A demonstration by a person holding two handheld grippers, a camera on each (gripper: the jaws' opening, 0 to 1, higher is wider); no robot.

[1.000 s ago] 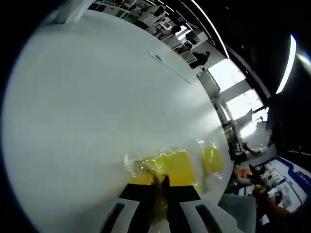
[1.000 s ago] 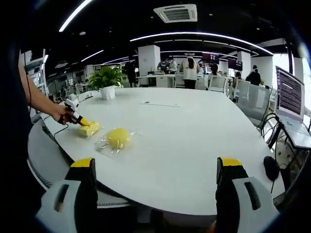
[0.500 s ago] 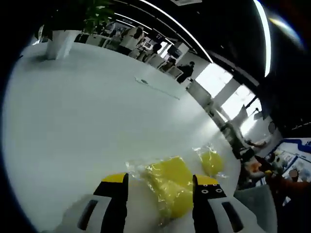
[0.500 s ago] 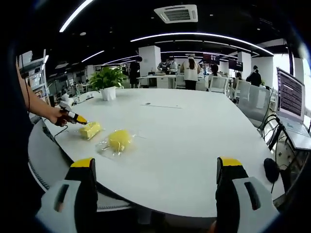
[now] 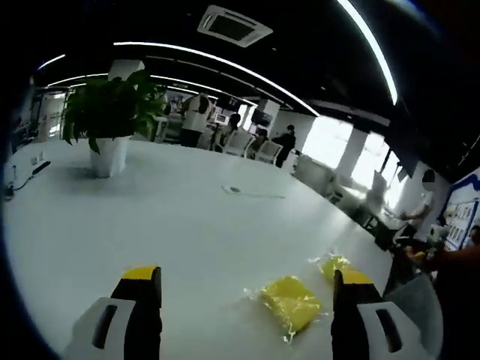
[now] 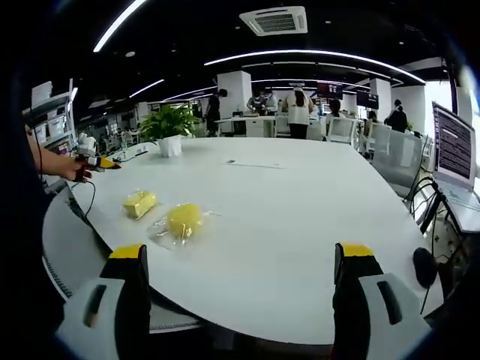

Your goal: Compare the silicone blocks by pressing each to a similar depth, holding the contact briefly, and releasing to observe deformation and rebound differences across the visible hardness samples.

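**Grippers apart above two yellow silicone blocks on a white table**

Jaws of the left gripper [image 5: 244, 289] rise from the bottom of the left gripper view, spread wide with nothing between them. Just beyond them a square yellow silicone block [image 5: 291, 303] in clear wrapping lies on the white table [image 5: 165, 225], between the jaw tips and nearer the right one. A second, rounder yellow block [image 5: 331, 265] lies a little farther off, partly hidden by the right jaw. Farther along the table stands a potted plant [image 5: 111, 120].

In the right gripper view, the right gripper [image 6: 244, 259] is also wide open and holds nothing, near the table edge. Well ahead to the left lie the round block [image 6: 184, 220] and, beyond it, the square block [image 6: 139, 202]. A hand at the far left edge holds the left gripper [image 6: 100, 161] off the table, clear of both blocks.
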